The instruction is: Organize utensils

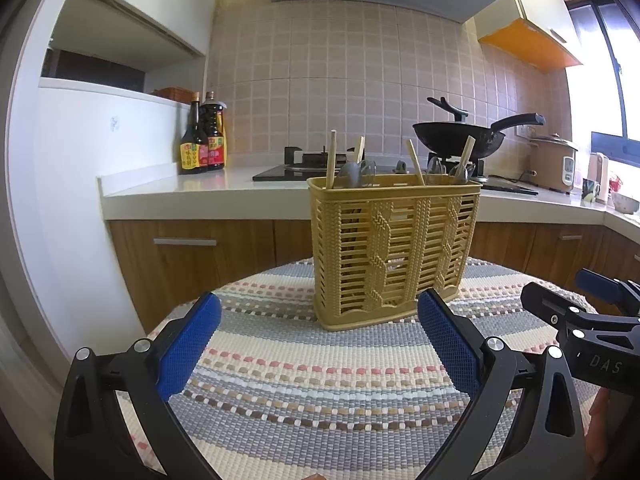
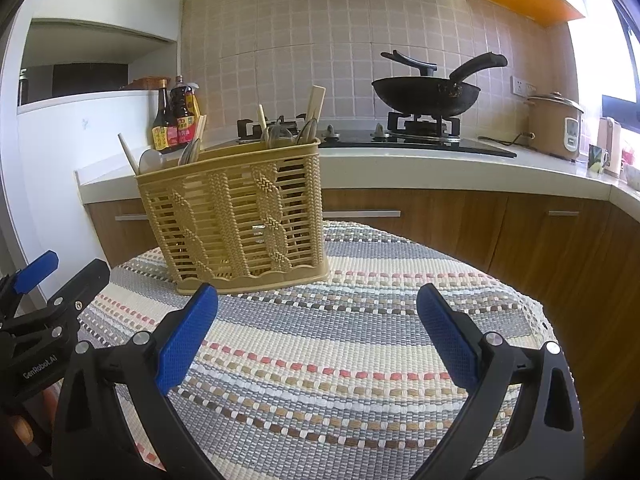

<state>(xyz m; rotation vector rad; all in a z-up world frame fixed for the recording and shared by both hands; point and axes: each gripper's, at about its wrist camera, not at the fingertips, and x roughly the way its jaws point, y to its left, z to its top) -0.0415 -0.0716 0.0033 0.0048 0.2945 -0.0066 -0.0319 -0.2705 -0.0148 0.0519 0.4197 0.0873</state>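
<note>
A tan slatted plastic utensil basket (image 1: 390,252) stands upright on a round table with a striped woven cloth (image 1: 320,380). It holds wooden chopsticks (image 1: 331,158) and spoons (image 1: 354,174), their tops sticking out. It shows left of centre in the right wrist view (image 2: 240,216) on the same cloth (image 2: 340,360). My left gripper (image 1: 320,320) is open and empty, just in front of the basket. My right gripper (image 2: 318,308) is open and empty, in front of and to the right of the basket. The right gripper (image 1: 592,308) also shows at the left view's right edge, and the left gripper (image 2: 52,280) at the right view's left edge.
Behind the table runs a kitchen counter (image 1: 180,196) with wooden cabinets, a gas hob (image 2: 400,140) carrying a black wok (image 2: 428,94), sauce bottles (image 1: 202,140) on the left, and a rice cooker (image 2: 556,126) and a mug (image 2: 597,159) on the right.
</note>
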